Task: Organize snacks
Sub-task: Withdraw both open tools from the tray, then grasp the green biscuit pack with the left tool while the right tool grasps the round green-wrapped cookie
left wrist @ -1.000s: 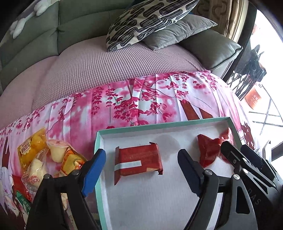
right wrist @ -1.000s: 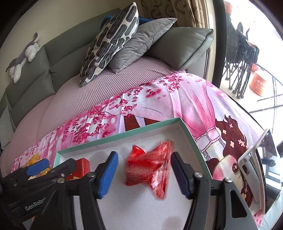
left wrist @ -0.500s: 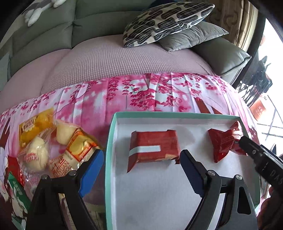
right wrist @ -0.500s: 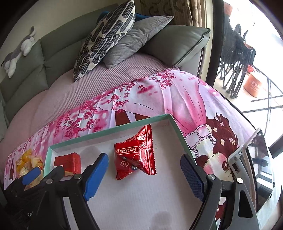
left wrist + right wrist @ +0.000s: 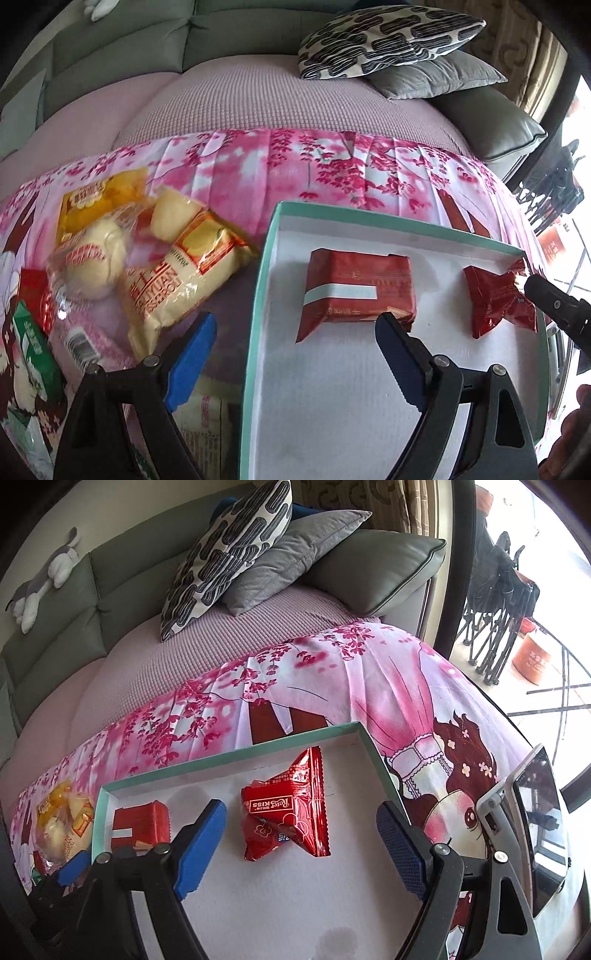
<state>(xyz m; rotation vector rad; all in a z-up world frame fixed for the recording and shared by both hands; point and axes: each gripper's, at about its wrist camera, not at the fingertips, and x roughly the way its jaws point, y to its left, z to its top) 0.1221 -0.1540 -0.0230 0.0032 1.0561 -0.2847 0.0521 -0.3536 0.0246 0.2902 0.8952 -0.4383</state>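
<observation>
Both grippers, left [image 5: 295,354] & right [image 5: 303,842], hover w/ jaws apart over tray [image 5: 236,755].

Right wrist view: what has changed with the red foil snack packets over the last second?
The right gripper let go of the red foil packets, opened and backed away; they now lie in the teal-rimmed white tray. The left gripper swung left, open. The red boxy packet stayed put.

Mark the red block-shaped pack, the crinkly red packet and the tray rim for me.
Red block-shaped pack [image 5: 360,291], left wrist view, top face.
Crinkly red packet [image 5: 291,805], right wrist view, printed front.
Tray [image 5: 229,757], right wrist view, far rim.
</observation>
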